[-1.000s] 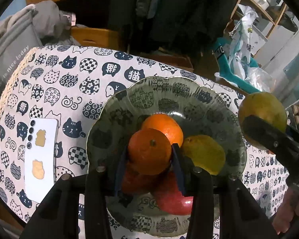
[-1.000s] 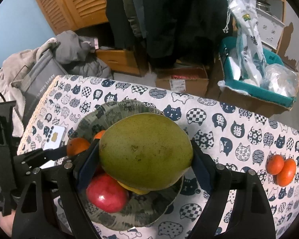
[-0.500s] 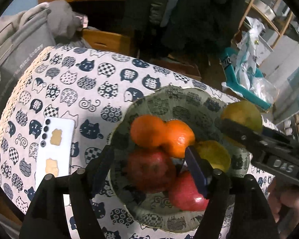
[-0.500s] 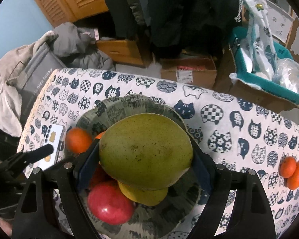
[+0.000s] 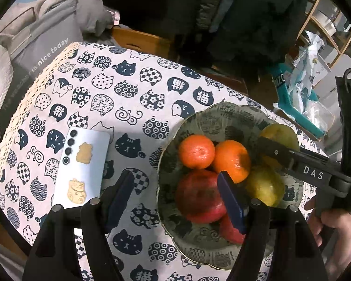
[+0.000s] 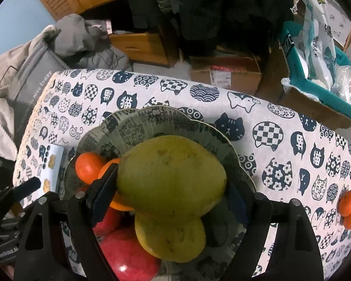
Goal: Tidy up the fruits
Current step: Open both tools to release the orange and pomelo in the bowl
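A dark patterned plate [image 5: 222, 112] holds two oranges [image 5: 196, 151], a red apple [image 5: 199, 194] and a yellow fruit [image 5: 264, 185]. My left gripper [image 5: 175, 199] stands open over the plate's left rim, with nothing held. My right gripper [image 6: 170, 196] is shut on a big green mango [image 6: 170, 175], low over the plate [image 6: 152, 117] and just above the yellow fruit [image 6: 170, 238]. In the left wrist view the right gripper's fingers [image 5: 304, 164] and the mango [image 5: 278, 135] show over the plate's right side.
A white phone [image 5: 82, 168] lies face down left of the plate on the cat-print tablecloth [image 5: 128, 93]. Two more oranges [image 6: 348, 206] sit at the table's right. Beyond the far edge are cardboard boxes [image 6: 224, 72], a teal box [image 6: 316, 86] and grey clothes [image 6: 82, 42].
My left gripper let go of an orange, which now lies in the plate, and drew back to the left. My right gripper came down over the plate with the mango.
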Demonstrator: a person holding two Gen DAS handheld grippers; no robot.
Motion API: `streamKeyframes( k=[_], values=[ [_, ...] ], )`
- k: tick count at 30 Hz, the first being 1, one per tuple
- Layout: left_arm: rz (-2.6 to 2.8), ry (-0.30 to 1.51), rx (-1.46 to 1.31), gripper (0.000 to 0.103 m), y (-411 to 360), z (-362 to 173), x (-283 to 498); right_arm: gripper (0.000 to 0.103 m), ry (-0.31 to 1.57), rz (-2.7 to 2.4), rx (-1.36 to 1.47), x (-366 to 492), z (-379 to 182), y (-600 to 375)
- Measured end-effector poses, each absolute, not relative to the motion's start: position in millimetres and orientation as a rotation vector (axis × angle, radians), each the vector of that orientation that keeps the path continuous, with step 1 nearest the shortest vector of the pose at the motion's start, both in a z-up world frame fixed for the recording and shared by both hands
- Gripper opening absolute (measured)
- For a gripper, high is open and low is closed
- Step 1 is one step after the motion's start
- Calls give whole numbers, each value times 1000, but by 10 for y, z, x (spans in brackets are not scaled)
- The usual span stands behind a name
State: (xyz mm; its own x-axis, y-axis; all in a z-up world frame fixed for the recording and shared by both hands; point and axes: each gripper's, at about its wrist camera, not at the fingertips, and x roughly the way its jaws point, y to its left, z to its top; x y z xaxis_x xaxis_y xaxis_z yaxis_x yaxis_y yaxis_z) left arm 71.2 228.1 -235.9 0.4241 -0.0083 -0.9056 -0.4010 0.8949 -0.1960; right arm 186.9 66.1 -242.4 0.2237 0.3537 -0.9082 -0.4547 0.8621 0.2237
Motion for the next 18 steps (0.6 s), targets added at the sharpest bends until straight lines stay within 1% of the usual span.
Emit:
streamKeyframes(
  k=[9, 18],
  values=[
    [275, 1110, -403, 75, 2315, -2360, 719, 85, 1224, 543, -124, 1902, -2460, 698],
    [277, 1085, -386, 75, 2247, -2217, 729, 85, 1136, 536, -156, 1829, -2185, 640]
  ],
)
